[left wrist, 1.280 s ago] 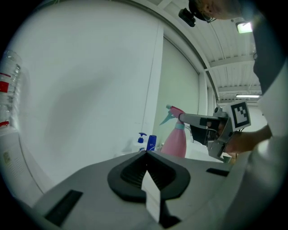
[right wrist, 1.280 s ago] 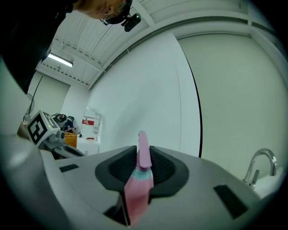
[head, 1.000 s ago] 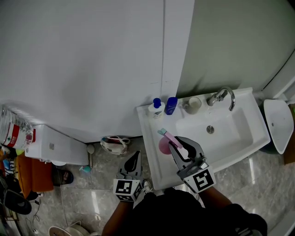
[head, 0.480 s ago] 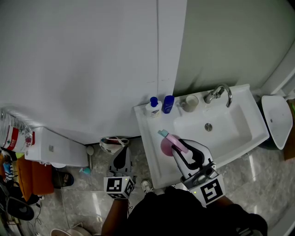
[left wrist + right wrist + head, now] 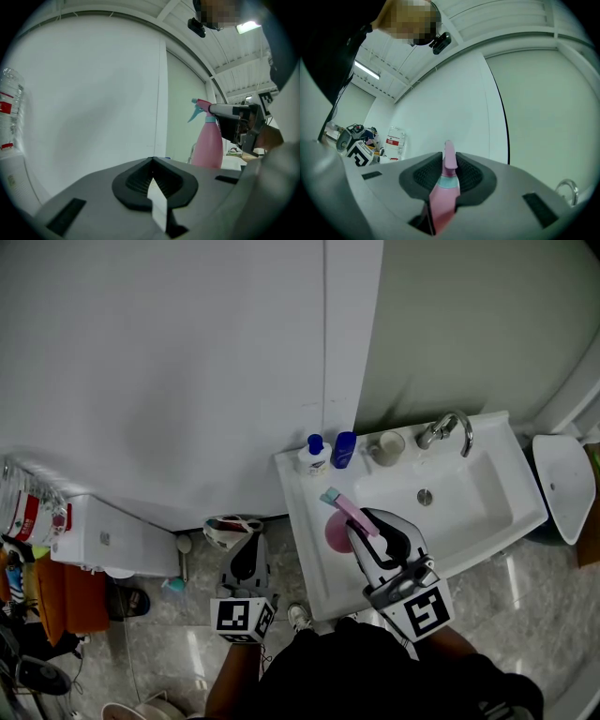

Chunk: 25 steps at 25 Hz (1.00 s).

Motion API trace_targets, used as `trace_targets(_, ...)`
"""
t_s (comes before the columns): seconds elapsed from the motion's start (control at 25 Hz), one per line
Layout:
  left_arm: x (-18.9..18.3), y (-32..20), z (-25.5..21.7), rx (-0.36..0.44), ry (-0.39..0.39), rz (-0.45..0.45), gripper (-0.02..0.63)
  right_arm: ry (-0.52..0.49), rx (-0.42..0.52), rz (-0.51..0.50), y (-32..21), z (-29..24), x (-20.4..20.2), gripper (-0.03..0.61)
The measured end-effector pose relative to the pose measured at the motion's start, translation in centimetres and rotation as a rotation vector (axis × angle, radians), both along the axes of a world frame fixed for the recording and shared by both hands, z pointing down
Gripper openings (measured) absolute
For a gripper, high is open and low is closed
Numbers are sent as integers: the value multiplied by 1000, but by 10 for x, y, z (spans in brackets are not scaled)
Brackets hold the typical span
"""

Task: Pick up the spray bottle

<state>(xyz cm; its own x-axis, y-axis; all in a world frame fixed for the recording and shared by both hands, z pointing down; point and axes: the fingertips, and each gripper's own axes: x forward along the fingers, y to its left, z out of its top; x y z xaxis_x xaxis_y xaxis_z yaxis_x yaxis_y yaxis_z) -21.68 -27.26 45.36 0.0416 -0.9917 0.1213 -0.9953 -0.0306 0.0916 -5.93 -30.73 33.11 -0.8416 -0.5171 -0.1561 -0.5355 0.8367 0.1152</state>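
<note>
1. Head view: taken from high above and aimed steeply down. The washbasin (image 5: 302,512), left gripper (image 5: 246,554) and right gripper (image 5: 364,529) are seen from a distance.
2. Left gripper view: carried low on that gripper and aimed about level at the white wall (image 5: 93,93).
3. Right gripper view: tilted slightly upward, with the spray bottle (image 5: 443,201) seen very near.
4. Shared: bottle and wall are recorded in all three views.

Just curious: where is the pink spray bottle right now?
Head view, just right of centre: the spray bottle sits clamped in the right hand-held gripper, over the left rim of the sink.
</note>
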Motion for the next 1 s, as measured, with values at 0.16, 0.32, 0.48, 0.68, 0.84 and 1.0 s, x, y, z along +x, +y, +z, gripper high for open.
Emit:
trace_targets(0.16,5,-2,-17,35,-40,16,-5,6,2,2,-7,2,-3,87)
trace_targets(0.32,4,-5,-41,94,-78,13,-5,7,2,9,-12,5,-6,87)
trace_targets(0.48,4,-7,-63,145,-120,7,-5,7,-22,16,-19,9,-7,87)
trace_targets(0.68,16,-9,-85,190,-153,32,-5,-3,22,37,-36,1,-1,87)
trace_targets(0.84,20,-11,-98,217,-138,40,-5,38,2,76,-43,8,3,87)
trace_targets(1.0,22,-12,-105,229,-145,43,-5,52,13,83,-43,8,4,87)
